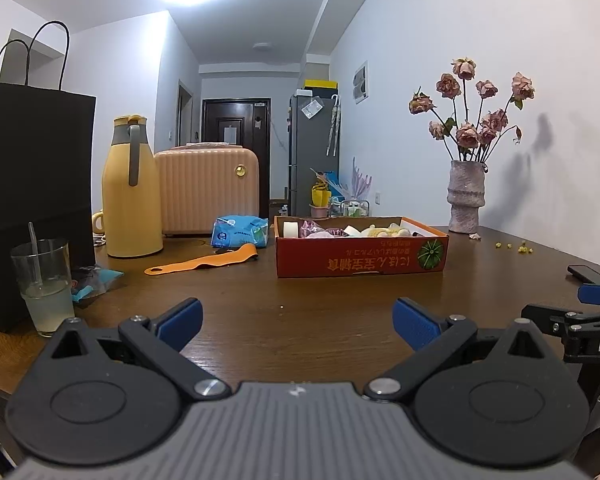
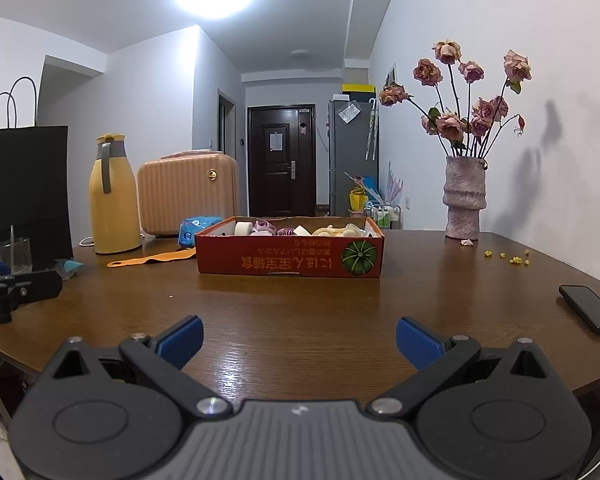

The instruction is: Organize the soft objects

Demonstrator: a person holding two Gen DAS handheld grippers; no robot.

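While the left wrist view is being considered, the left gripper (image 1: 298,322) is being held low over the near part of the brown table (image 1: 320,308), its blue pads spread wide with nothing between them. An orange cardboard box (image 1: 362,254) is being seen farther back, right of centre, with soft objects (image 1: 356,231) piled inside it. To its left, an orange strap (image 1: 204,261) and a blue packet (image 1: 240,232) are lying flat, and a yellow jug (image 1: 129,190) is standing beyond them. A glass (image 1: 44,286) is sitting at the near left, and a vase of dried roses (image 1: 465,198) at the far right.

As the right wrist view is being considered, the right gripper (image 2: 300,340) is likewise being held agape and empty above the near table edge. The box (image 2: 290,255) is being shown straight ahead, well apart from the fingers. A dark phone (image 2: 590,308) is lying at the right edge.
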